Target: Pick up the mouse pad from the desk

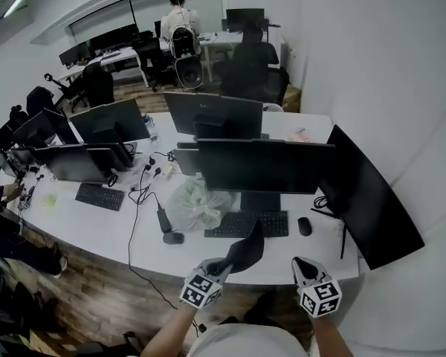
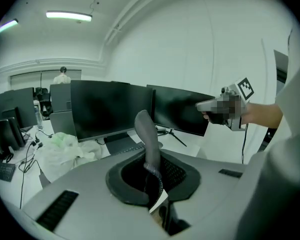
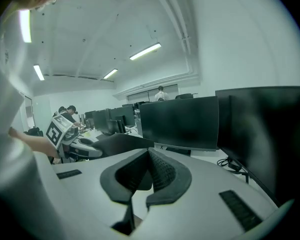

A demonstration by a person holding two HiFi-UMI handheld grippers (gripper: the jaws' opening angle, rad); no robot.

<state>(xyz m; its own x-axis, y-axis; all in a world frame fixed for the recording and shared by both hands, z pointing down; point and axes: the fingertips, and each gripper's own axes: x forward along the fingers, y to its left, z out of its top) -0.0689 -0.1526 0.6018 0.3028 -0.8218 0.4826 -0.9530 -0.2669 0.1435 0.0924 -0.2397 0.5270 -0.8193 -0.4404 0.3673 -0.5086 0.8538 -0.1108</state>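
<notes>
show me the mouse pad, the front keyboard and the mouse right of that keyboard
mouse pad [image 1: 247, 250], head view, middle of its dark sheet, held up over the desk edge
keyboard [image 1: 247, 224], head view, centre of its key field
mouse [image 1: 305, 226], head view, top of its black shell

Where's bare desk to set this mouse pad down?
Widest bare desk: in front of the left keyboard, left of the black cable. Smaller strip in front of the mouse. Crowded around the plastic bag and centre keyboard.
</notes>
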